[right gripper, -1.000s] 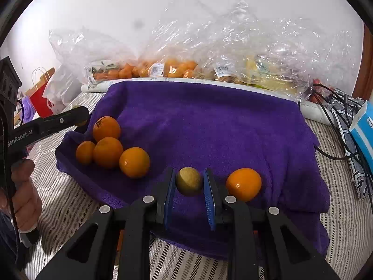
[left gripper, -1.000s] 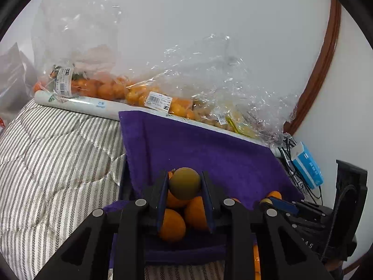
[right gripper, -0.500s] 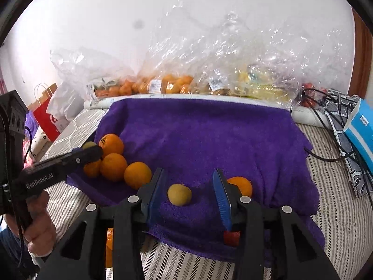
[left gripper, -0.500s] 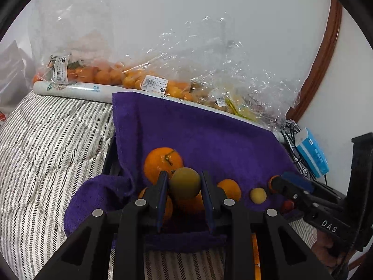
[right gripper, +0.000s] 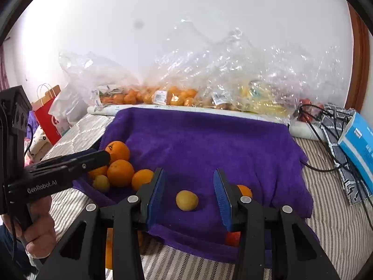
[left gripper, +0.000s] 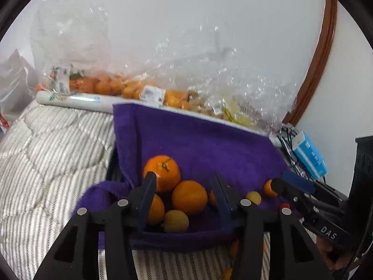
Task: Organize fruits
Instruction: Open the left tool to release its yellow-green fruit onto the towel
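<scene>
A purple towel (right gripper: 209,144) lies on the bed with fruit on it. In the left wrist view my left gripper (left gripper: 183,177) hovers over a cluster of oranges (left gripper: 189,197). Its jaws are opening, and a yellow-green fruit (left gripper: 176,221) lies loose on the towel below them, against the oranges. In the right wrist view my right gripper (right gripper: 188,184) stands open. A small yellow fruit (right gripper: 187,200) rests on the towel between its fingers, untouched. An orange (right gripper: 244,191) sits just behind the right finger. The left gripper (right gripper: 102,158) shows there above the oranges (right gripper: 120,172).
Clear plastic bags of oranges and other fruit (right gripper: 177,95) line the wall behind a white roll (left gripper: 77,99). A blue box (right gripper: 359,147) and cables (right gripper: 326,126) lie at the right, a red paper bag (right gripper: 46,114) at the left. The striped quilt (left gripper: 46,154) surrounds the towel.
My left gripper let go of the yellow-green fruit, which now lies beside the oranges. My right gripper released its yellow fruit onto the towel and has drawn back slightly.
</scene>
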